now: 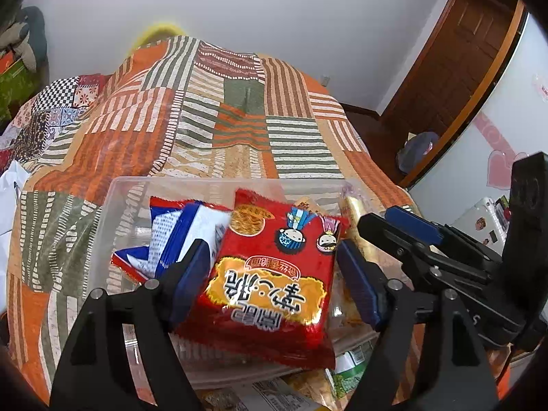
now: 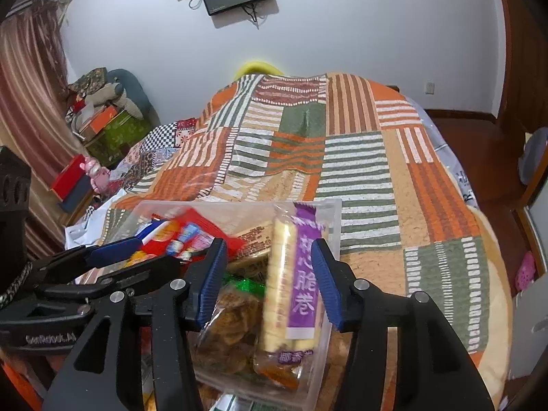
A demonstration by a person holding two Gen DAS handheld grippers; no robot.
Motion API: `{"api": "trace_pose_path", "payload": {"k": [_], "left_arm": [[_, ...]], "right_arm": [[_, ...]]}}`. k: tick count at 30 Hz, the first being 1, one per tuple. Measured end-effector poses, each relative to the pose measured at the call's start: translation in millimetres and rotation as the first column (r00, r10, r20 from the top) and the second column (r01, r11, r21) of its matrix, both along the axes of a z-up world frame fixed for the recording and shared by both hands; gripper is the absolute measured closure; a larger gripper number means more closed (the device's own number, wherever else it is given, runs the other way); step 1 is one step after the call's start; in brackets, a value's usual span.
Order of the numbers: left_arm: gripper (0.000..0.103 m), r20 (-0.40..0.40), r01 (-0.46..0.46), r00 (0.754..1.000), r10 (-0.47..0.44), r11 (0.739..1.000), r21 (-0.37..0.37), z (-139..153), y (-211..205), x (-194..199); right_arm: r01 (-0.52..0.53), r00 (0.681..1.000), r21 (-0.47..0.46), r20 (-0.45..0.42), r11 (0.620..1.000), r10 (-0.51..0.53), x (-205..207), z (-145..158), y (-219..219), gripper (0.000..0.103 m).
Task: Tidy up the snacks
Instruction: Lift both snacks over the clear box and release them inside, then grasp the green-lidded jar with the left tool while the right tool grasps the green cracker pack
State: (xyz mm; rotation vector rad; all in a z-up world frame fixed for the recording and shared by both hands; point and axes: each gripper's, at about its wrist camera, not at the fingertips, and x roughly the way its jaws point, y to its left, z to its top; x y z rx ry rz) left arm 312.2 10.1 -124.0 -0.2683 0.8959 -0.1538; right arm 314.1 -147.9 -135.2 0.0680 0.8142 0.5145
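Snack packs sit in the clear bin (image 1: 113,198).
Red noodle pack (image 1: 270,284): light, crinkly, slippery; left gripper (image 1: 274,277) holds its sides. Right gripper (image 2: 269,282) wide around purple roll pack (image 2: 294,274) at 12 o'clock.

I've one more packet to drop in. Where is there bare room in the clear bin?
The clear bin shows bare floor only along its left wall, beside the blue-and-white packet. The middle and right are crowded: red noodle packet, purple wafer-roll pack.

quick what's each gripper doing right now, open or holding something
left gripper: shut on the red noodle packet, over the clear box.
right gripper: open, around the purple wafer roll pack, not touching it.
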Motion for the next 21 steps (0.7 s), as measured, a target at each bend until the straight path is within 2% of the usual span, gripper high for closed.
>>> {"api": "trace_pose_path", "payload": {"k": [8,13,21], "left_arm": [[0.026,0.042,-0.01,0.999,0.009,1.0,0.016,20,7,-23],[0.026,0.068,-0.013,0.998,0.01,0.999,0.037,31,11,-43],[0.023,0.075,-0.007,0.997,0.0,0.996,0.084,32,14,-80]], "right_arm": [[-0.01,1.0,0.001,0.028,1.0,0.01,-18,12,-10,0.051],[-0.003,0.998,-0.008,0.064,1.0,0.003,-32,19,-14,0.04],[-0.019,0.996,-0.01,0.082,1.0,0.02,-60,19,-23,0.035]]}}
